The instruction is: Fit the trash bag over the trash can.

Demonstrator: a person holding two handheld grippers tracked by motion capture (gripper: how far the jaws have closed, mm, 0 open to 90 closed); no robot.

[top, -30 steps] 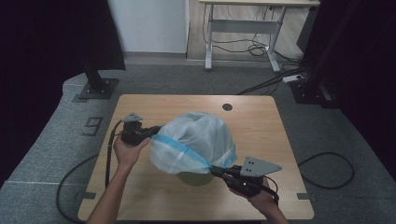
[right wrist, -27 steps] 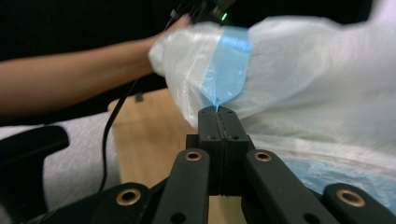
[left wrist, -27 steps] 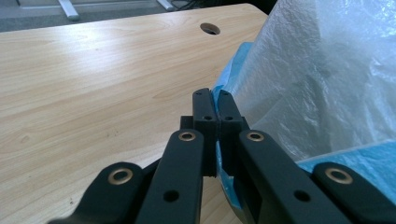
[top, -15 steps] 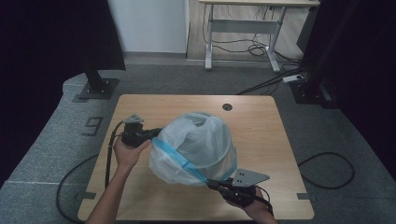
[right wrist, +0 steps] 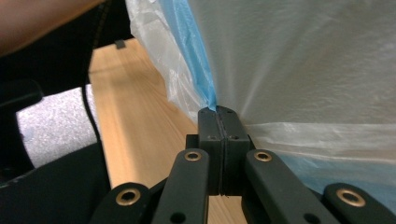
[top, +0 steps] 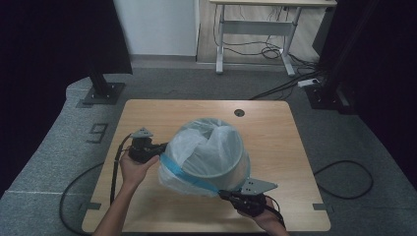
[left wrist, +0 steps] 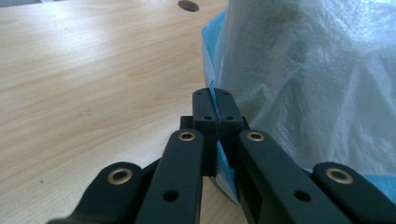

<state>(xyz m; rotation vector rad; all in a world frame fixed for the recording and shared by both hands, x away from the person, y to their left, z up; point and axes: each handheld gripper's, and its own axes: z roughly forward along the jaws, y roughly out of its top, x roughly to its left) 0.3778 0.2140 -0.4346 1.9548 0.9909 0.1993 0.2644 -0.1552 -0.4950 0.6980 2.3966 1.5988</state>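
The person is stretching a bag [top: 196, 169] over a bin [top: 216, 147] at mid-worktop [top: 275, 123]. To do it well, I judge, both pulls should be level so the blue hem is clearing the rim evenly. Left claw [top: 160, 147] and right claw [top: 223, 194] are each clenching that hem, forearms reaching in low from the near edge.
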